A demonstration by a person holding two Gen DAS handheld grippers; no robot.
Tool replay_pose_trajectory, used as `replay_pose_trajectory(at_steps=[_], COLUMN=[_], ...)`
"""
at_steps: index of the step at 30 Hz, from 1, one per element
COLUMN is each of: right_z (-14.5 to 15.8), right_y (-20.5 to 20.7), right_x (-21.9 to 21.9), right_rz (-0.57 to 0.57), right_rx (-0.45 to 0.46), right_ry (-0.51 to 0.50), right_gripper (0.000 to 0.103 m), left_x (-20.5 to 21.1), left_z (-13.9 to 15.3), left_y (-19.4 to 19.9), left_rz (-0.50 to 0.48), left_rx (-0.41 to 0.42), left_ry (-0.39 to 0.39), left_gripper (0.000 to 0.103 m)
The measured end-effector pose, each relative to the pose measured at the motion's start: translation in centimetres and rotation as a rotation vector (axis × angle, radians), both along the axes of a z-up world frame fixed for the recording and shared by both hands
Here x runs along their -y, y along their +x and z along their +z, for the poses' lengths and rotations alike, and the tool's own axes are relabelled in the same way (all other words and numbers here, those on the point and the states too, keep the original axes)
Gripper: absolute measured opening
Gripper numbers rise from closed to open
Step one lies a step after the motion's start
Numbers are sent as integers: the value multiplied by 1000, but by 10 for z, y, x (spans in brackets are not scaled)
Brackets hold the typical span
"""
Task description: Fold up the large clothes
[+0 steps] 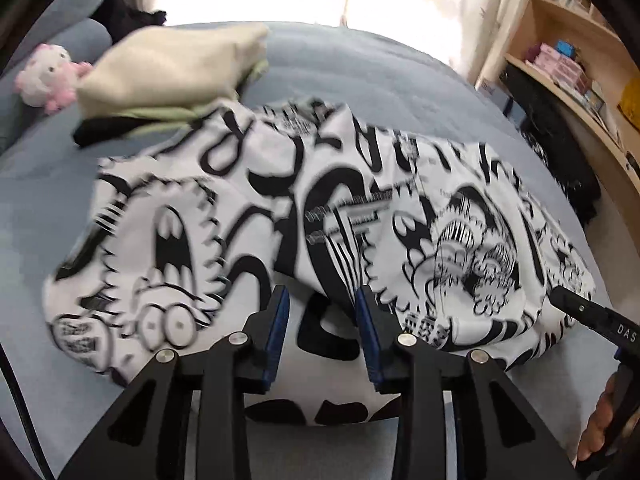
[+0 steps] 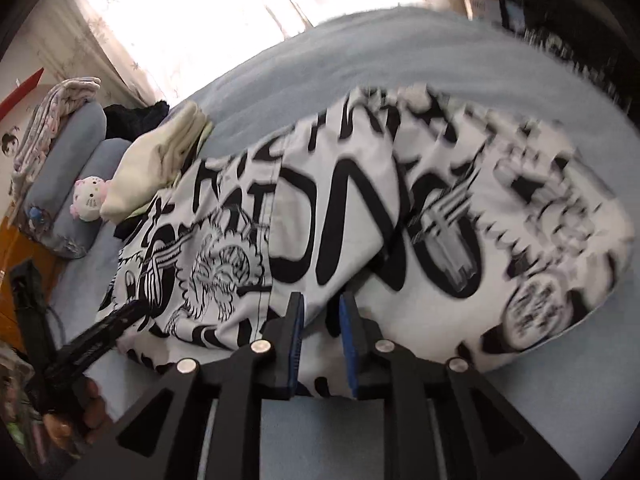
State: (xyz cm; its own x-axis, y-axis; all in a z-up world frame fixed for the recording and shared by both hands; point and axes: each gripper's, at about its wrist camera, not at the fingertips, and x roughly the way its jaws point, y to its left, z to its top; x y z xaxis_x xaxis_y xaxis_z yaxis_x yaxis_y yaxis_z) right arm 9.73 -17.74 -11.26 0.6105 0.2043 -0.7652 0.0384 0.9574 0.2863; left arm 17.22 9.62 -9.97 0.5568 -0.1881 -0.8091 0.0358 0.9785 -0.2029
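Both grippers tilted down, left gripper point(image 1: 322, 300) and right gripper point(image 2: 320, 306) parted, white black-printed cotton garment point(image 1: 240, 216) at twelve o'clock, unpinched.

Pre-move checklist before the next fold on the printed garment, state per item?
1. Left hand-held gripper free of cloth: ok, jaws apart, nothing pinched.
2. Right hand-held gripper free of cloth: ok, jaws apart.
3. Printed garment flat on the bed: not ok, a raised fold runs down its middle.
4. Cream clothes pile apart from garment: not ok, they meet.
5. Plush toy off the garment: ok.
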Motion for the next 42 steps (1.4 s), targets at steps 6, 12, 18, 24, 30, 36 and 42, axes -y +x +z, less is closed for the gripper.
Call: replay_pose_trajectory(at_steps=[6,12,18,24,30,36,42], right_z=[23,8,-20,-28,-39,-36,-9], right_y=[16,79,128,138,130,128,113], right_x=[-34,-66,-66,-19,28,17,7], right_rz=[81,165,178,5,-66,-67,-47], right_rx=[124,98,15,23,-7,-7,30], right_ry=[-71,-44,-51,-229,-164,-211,-101], right_gripper=[18,18,18,1,0,2,3], left_x=[3,29,49,36,22,28,29], left_z=[26,16,-13,-42,-48,-45,-22], left_y=[14,67,118,132,128,127,104], left_rz=[-2,-34,-32,37,64,71,91], left_rx=[81,60,-18,-43,-44,-42,-32], left_ry=[-16,-33,12,146,149,193,154], left_gripper=[20,12,10,5,3,3,4])
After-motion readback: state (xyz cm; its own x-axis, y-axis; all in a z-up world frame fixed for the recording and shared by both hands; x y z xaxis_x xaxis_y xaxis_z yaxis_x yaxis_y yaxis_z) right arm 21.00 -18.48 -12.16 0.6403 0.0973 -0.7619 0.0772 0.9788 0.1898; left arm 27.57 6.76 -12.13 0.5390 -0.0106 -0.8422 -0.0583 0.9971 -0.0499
